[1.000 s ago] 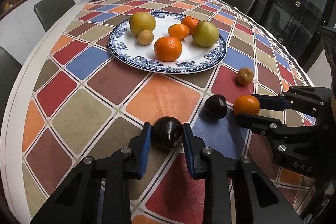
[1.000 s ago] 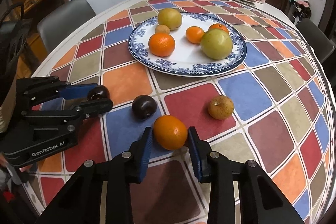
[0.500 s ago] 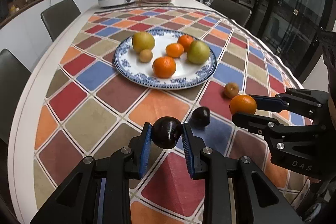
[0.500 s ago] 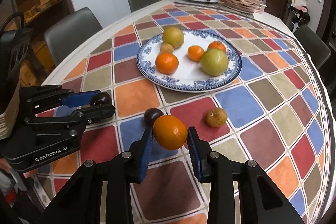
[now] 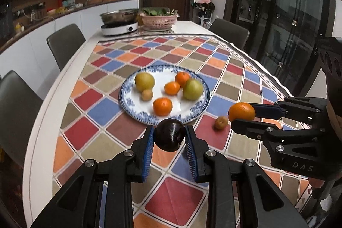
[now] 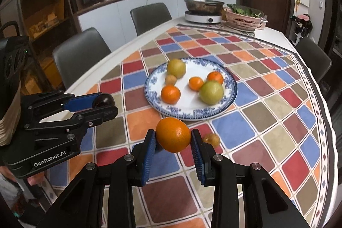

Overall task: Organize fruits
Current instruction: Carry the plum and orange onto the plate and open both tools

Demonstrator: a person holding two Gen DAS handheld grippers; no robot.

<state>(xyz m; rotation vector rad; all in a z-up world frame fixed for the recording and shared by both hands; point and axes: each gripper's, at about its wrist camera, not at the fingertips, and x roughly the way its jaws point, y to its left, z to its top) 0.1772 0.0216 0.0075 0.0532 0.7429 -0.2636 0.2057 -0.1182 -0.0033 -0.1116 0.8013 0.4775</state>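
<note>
My left gripper (image 5: 170, 137) is shut on a dark plum (image 5: 170, 134) and holds it in the air above the table, short of the blue-rimmed plate (image 5: 132, 108). My right gripper (image 6: 173, 138) is shut on an orange (image 6: 173, 134), also lifted; it shows at the right of the left wrist view (image 5: 242, 111). The plate (image 6: 232, 95) holds two green-yellow pears, three oranges and a small brown fruit. A small brown fruit (image 5: 221, 122) lies on the cloth near the plate; it shows in the right wrist view (image 6: 212, 139). The second dark plum is hidden behind the held fruit.
The table has a chequered cloth (image 5: 106, 104). At its far end stand an induction cooker with a pan (image 5: 119, 21) and a pink basket of greens (image 5: 159, 18). Grey chairs (image 5: 64, 44) stand around the table. A counter runs along the wall.
Both grippers have risen from the table with their fruit and tilted up, so the plate now sits farther off and lower in view. The second plum on the cloth has gone out of sight.
</note>
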